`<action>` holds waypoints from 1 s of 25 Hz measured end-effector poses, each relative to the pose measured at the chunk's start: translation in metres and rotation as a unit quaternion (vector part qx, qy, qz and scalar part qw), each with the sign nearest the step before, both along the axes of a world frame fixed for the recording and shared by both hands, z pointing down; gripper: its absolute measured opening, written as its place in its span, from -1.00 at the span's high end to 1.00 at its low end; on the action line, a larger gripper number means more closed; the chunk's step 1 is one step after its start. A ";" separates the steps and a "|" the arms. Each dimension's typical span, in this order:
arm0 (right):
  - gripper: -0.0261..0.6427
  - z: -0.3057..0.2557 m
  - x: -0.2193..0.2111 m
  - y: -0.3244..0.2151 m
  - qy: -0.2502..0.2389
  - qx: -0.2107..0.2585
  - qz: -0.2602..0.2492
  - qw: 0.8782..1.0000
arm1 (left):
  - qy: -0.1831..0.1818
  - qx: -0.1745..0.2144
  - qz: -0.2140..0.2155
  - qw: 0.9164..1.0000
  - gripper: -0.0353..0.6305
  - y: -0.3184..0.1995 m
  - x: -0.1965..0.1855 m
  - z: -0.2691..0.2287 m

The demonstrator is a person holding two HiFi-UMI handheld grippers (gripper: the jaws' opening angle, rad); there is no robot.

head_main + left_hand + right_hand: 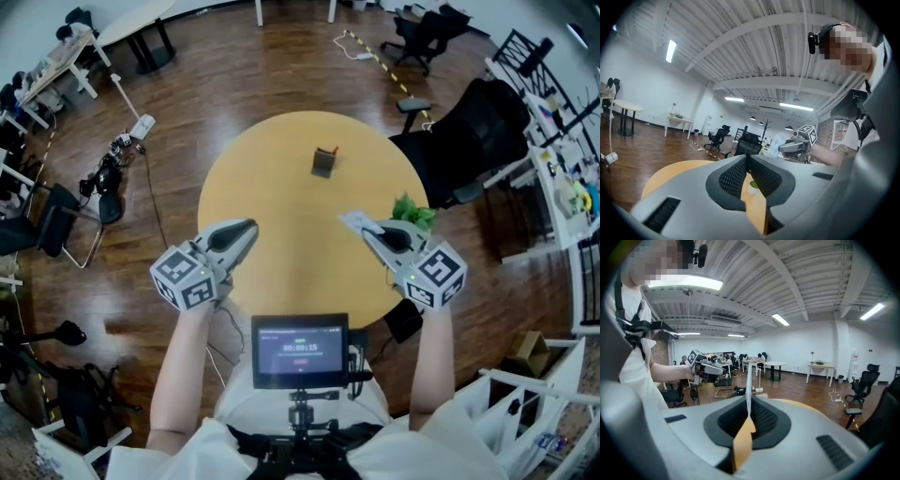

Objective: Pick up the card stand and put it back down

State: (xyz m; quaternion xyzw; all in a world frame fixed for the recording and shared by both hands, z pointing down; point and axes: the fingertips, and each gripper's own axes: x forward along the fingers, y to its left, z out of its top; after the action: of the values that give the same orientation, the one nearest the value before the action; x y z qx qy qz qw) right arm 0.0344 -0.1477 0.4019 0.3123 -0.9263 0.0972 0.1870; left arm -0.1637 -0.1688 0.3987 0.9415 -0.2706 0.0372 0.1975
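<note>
Left claw (249,227) is shut with nothing in it, held over the near tabletop (281,192). The card stand (324,162) is sat further in, well apart from both claws. Right claw (367,227) is clamped on a thin white card (352,219), so the stand could easily get knocked over instead of gripped.

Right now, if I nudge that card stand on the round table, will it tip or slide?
Card stand looks small and boxy, standing alone on the smooth table: probably light, likelier to slide than tip. Material unclear.
</note>
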 end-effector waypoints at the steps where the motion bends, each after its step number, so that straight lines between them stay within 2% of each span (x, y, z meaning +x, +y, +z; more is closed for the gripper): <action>1: 0.83 0.004 -0.001 -0.001 0.002 0.000 0.000 1.000 | -0.001 -0.002 -0.001 1.000 0.82 0.000 0.000 0.003; 11: 0.83 0.042 -0.010 -0.002 0.047 -0.021 -0.037 0.998 | -0.018 -0.019 0.029 0.999 0.82 0.004 0.013 0.027; 25: 0.83 0.077 -0.001 -0.016 0.052 -0.051 -0.049 0.996 | -0.033 -0.037 0.088 0.995 0.82 0.010 0.045 0.056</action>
State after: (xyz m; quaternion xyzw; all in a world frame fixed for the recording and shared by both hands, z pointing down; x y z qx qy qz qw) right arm 0.0331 -0.1638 0.4794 0.2613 -0.9233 0.1188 0.2553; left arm -0.1191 -0.1588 0.4551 0.9519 -0.1920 0.0957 0.2188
